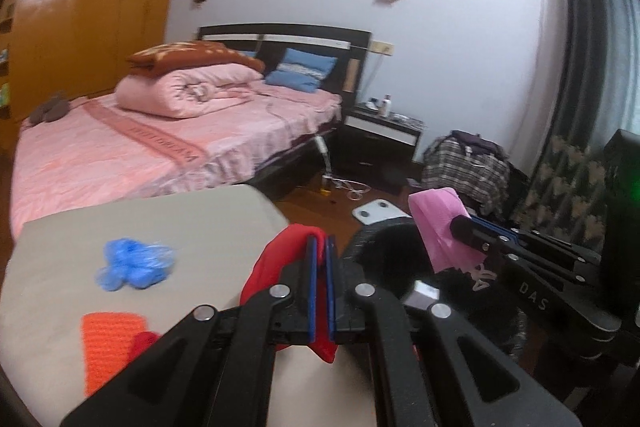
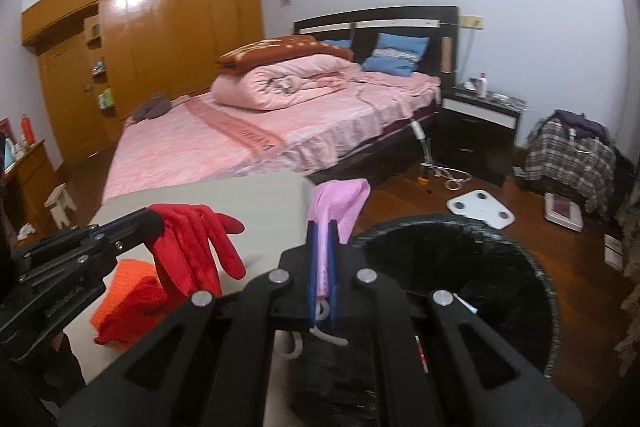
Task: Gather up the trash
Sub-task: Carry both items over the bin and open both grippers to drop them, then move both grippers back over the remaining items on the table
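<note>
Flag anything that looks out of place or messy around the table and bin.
On the floor beyond the bin, a white scale sits askew and loose cables trail by the bed. On the table, a crumpled blue bag and orange cloth remain.

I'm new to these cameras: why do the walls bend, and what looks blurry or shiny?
Both views: fisheye lens bows the walls and darkens the corners. Left wrist view: the blue plastic wad and the left claw gripping the red glove look soft. Right wrist view: glare streaks the wardrobe doors.
</note>
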The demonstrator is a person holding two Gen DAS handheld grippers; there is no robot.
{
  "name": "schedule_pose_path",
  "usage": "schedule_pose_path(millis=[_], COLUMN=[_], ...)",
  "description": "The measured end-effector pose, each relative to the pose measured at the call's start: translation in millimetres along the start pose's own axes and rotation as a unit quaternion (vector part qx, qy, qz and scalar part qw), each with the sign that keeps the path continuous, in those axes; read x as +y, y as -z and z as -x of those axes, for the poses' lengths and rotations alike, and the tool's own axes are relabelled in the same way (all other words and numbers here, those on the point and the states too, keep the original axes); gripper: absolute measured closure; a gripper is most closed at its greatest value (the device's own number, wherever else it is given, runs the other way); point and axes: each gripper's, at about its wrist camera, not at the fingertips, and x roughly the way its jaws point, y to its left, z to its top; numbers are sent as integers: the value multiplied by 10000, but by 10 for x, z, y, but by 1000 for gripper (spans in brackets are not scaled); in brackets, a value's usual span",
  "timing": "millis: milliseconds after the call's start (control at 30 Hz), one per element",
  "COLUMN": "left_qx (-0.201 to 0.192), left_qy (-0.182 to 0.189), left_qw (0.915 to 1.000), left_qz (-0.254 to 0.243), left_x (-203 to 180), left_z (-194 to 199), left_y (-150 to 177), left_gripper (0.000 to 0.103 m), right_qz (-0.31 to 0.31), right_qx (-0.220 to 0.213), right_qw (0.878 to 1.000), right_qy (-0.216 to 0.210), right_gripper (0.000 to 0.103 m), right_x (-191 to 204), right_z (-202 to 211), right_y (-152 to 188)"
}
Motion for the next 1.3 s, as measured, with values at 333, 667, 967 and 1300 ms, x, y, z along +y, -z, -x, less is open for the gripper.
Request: schedule_pose_path(millis=[333,667,967,1300], left_qx=[168,476,438,165], left_qy=[720,1206,958,-118], left_qw=[9971,9908,9940,9997], left_qz=[-205,-396,-299,145], left_x=[-601,-1047,-825,-90], left_z=[-436,-884,-876,-437], left_y=[-53,20,42,58], left_gripper=[99,98,40,10], right_qz=[-227,-448,-499,-319], right_qx=[5,171,155,103], right_qw=[9972,9914,9874,9910], right_qy=[710,1219,1492,1297], right_gripper=[99,94,19,5], right_x=[-691,-1198,-1275,-960], right_z=[104,76,44,37], right_y=[150,354,469,409])
